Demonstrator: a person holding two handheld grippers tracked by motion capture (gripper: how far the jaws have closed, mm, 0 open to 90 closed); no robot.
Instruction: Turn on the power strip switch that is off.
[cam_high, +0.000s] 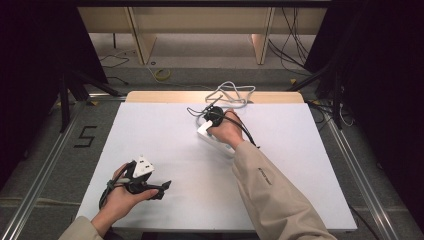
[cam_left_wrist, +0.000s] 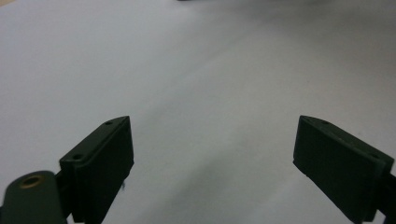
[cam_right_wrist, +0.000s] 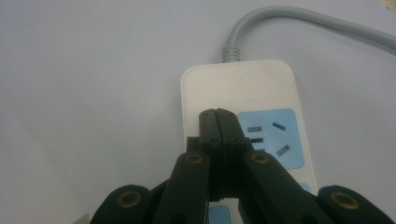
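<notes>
Two black jaws of the right tool (cam_right_wrist: 217, 114) rise closest to the lens in the right gripper view, clenched flat against each other with nothing between them, their tips over the white power strip (cam_right_wrist: 243, 93). That strip is a smooth plastic slab with rounded corners; a pale blue socket panel (cam_right_wrist: 273, 137) lies just beside the jaw tips, and a ribbed grey cord (cam_right_wrist: 299, 21) leaves its far end in a curve. In the high view the strip (cam_high: 207, 134) lies on the matte white surface (cam_high: 165, 130) towards the far edge, its cord looped in a heap (cam_high: 231, 94) at that edge. Near the front left corner, the left tool (cam_high: 161, 188) rests released, jaws wide apart over bare surface, with open room all round it.
</notes>
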